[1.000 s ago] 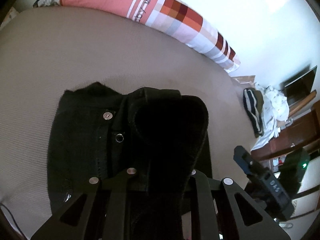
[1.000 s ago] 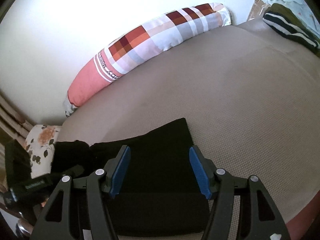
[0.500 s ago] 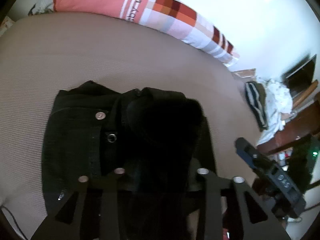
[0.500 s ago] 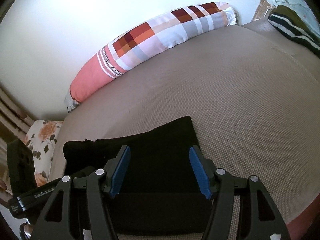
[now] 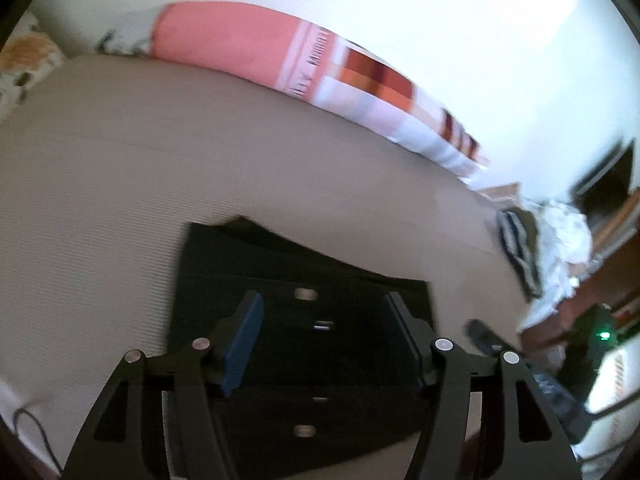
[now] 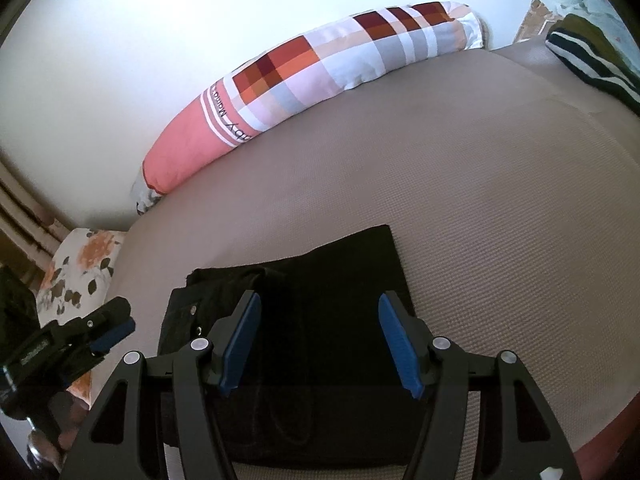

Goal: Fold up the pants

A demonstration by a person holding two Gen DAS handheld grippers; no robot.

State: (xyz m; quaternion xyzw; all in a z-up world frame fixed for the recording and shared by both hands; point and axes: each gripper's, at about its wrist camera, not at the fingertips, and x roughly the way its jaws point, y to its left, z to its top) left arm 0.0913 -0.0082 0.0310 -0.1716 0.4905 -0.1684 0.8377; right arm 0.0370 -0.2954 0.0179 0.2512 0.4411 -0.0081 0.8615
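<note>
Comparing with a second ago, the left tongs [image 5: 324,344] have just been opening: the pants [image 6: 320,320] bunch is released and lies flat on the bed [image 6: 460,184]. Right tongs [image 6: 320,344] are spread above, nothing gripped. The fold is judged laid down.

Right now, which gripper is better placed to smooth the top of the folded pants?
Right. The right gripper hangs open directly over the middle of the black pants. The left gripper, jaws just opening and empty, sits over the waistband end by the buttons.
</note>
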